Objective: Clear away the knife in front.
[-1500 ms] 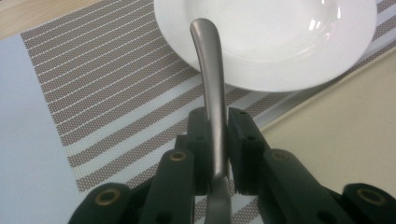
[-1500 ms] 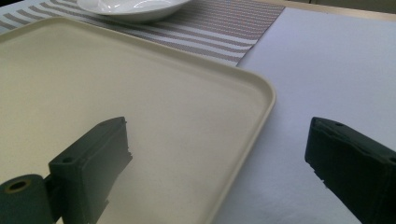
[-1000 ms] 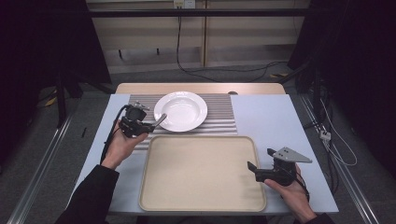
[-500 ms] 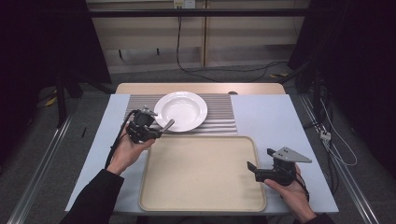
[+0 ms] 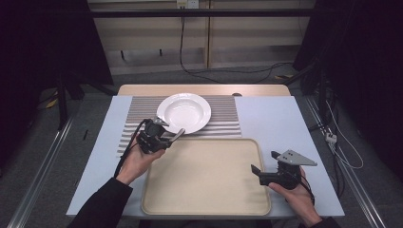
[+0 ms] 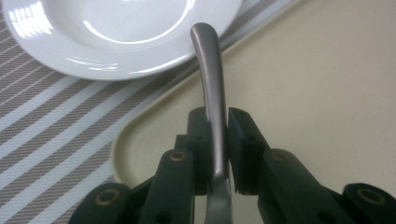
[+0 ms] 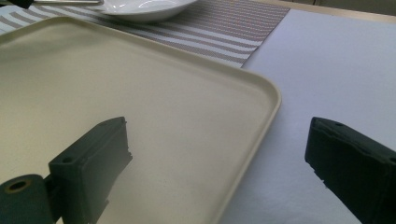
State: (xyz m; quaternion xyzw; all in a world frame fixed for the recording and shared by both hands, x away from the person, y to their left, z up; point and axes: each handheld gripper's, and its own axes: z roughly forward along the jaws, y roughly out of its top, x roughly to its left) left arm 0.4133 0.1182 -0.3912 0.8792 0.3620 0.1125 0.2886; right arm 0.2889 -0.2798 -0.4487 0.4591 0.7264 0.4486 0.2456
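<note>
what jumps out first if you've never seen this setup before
The big beige tray takes up the near middle of the table, with a white plate on a striped mat behind it. At the tray's far left corner the left gripper pinches a metal utensil handle pointing toward the plate. The right gripper waits open at the tray's right edge.

a pale surface (image 5: pixel 280 123) carries a striped placemat (image 5: pixel 228 118) at the far middle and a beige tray (image 5: pixel 209 180) nearer; a white plate (image 5: pixel 184 112) sits on the placemat.
</note>
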